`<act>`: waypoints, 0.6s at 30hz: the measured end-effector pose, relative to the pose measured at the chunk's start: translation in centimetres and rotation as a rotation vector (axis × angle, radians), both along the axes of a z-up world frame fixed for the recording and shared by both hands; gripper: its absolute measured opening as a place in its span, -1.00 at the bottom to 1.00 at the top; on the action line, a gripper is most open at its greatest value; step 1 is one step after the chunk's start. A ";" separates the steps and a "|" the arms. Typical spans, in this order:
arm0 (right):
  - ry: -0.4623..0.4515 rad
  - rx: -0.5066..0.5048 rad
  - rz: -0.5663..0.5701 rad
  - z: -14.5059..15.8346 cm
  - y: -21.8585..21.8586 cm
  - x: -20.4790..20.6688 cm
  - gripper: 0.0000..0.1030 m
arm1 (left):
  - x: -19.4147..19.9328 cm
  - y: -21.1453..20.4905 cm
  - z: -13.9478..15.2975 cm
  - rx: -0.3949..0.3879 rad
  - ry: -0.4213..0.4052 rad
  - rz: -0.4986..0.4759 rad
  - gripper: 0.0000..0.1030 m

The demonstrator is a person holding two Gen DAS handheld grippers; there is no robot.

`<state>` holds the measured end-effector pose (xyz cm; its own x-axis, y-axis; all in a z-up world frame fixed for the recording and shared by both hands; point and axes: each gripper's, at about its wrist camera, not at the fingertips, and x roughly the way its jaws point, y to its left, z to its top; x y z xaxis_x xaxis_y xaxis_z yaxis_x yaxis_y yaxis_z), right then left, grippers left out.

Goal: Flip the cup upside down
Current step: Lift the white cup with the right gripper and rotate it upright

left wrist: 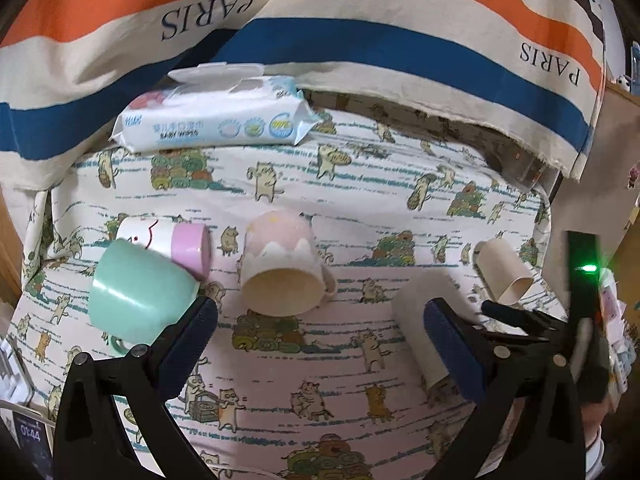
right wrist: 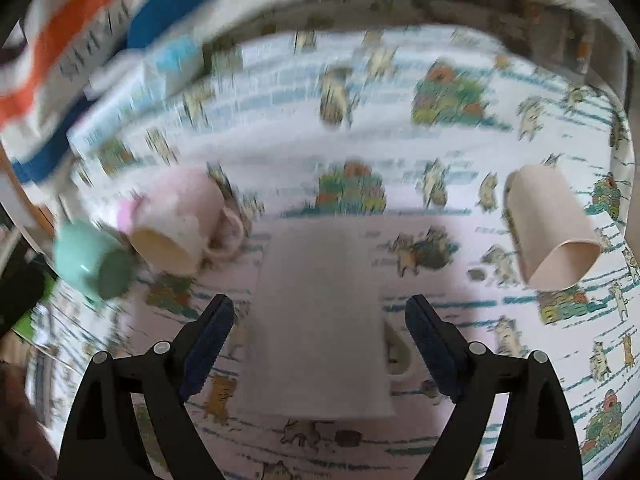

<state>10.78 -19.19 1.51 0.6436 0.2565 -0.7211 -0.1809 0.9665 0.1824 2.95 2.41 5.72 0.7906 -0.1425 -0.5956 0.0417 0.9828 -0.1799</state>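
A: Between the right gripper [right wrist: 320, 340] fingers: pale cup [right wrist: 316, 320], blurred, jaws wide either side, not touching. It seems to stand mouth-down, handle toward the right finger.

B: Long axis?

A: Runs straight ahead, away from the gripper. Right gripper nearest.

B: Left gripper [left wrist: 320, 340]?

A: Wide too, holding nothing, facing the pink cup [left wrist: 282, 268] lying on its side mid-tablecloth [left wrist: 360, 208]; green cup [left wrist: 140, 288] beside its left finger.

right wrist view motion-blurred | white cup [right wrist: 316, 320] rim indistinct | wipes pack [right wrist: 120, 108] print unreadable
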 end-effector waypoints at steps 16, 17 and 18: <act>-0.316 -0.124 -0.198 3.7 -9.4 -1.5 0.99 | 9.0 -7.5 -1.9 -0.250 0.310 -0.084 0.90; -0.317 -0.132 -0.196 3.4 -9.4 -1.2 0.99 | 9.7 -7.9 -2.5 -0.258 0.342 -0.081 0.85; -0.314 -0.140 -0.191 3.2 -9.3 -1.0 0.99 | 10.2 -8.2 -3.0 -0.262 0.366 -0.079 0.83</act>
<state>9.74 -28.54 4.67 0.8652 0.0240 -0.5009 -0.0216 0.9997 0.0106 13.18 -5.76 2.70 0.5154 -0.3769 -0.7696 0.0024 0.8987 -0.4385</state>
